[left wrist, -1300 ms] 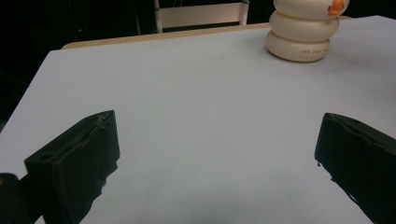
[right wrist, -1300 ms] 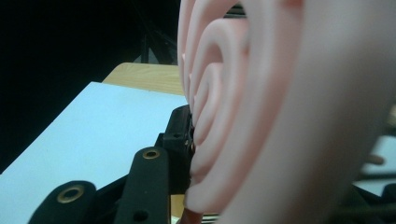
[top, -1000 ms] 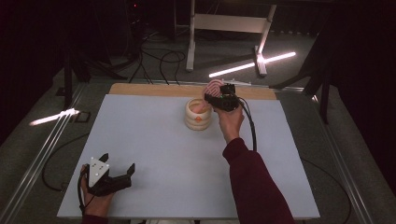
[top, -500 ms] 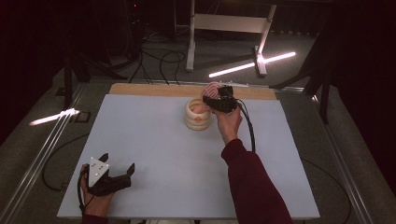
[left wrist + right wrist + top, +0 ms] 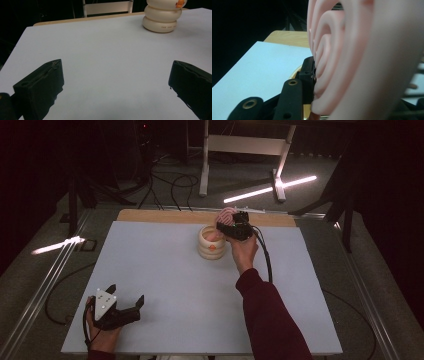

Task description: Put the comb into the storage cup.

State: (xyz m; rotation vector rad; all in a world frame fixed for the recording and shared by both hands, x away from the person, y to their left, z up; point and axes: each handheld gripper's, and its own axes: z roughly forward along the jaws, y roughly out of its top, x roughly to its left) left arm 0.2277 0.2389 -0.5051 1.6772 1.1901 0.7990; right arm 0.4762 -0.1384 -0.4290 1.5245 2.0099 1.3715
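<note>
One ridged, spiral pink lid in right gripper

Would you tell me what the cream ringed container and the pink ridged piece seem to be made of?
Cream ringed container: probably matte moulded plastic or silicone, smooth rounded rings with small print. Pink ridged piece: likely soft silicone or rubber, satin concentric ridges.

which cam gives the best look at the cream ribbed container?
The left gripper view: the cream ribbed container is sharp and unobstructed, though its top is cropped. The high view shows it whole but small, beside the right gripper holding the pink ribbed piece. The right gripper view offers a rim sliver.
</note>
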